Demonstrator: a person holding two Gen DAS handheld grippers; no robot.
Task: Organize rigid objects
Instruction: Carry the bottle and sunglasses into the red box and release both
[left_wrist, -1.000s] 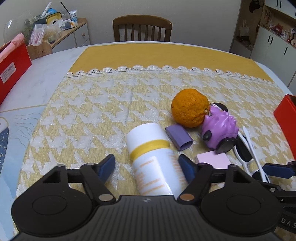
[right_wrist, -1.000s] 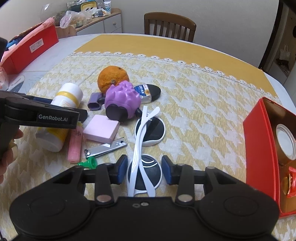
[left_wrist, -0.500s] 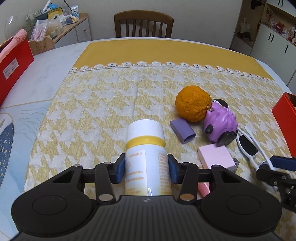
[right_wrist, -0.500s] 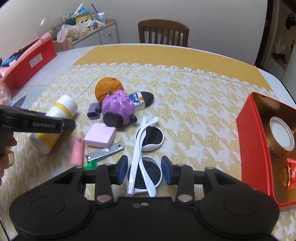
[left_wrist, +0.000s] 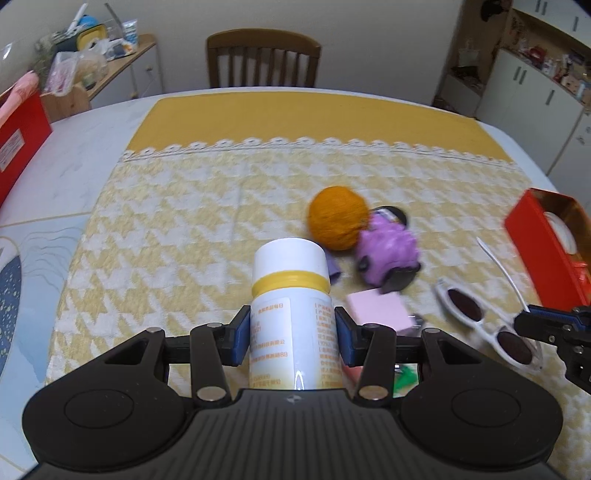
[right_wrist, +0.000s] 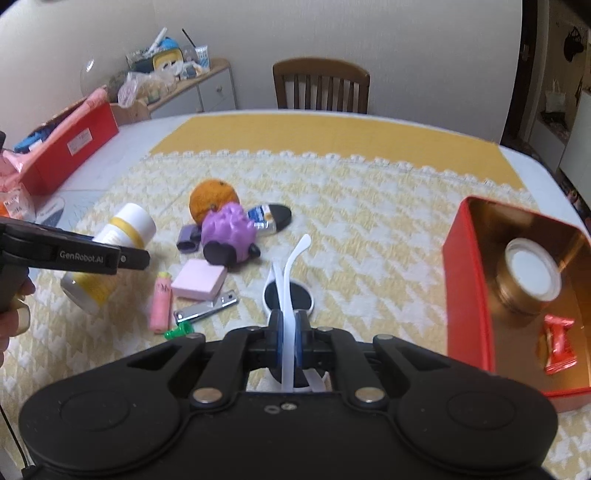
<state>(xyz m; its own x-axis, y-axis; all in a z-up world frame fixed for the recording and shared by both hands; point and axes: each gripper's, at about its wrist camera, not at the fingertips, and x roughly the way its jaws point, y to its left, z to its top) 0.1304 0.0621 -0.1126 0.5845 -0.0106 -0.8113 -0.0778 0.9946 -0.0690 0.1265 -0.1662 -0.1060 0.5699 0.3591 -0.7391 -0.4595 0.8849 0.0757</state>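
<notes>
Two grippers loaded: left gripper (left_wrist: 291, 338) pinching the white yellow-banded bottle (left_wrist: 291, 295) clear of the bench (left_wrist: 66, 173), right gripper (right_wrist: 289, 338), jaws just closed, clamped on the white sunglasses (right_wrist: 290, 280) beside the red box (right_wrist: 469, 291).

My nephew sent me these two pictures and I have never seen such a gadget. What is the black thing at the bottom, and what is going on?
No robot here: a person holds black tongs in each hand, each with a camera looking along them. In the left view, the left tongs grip a white bottle. In the right view, the right tongs have just closed on white sunglasses. On the yellow tablecloth lie an orange, a purple toy, a pink block and nail clippers. A red box stands to the right.
</notes>
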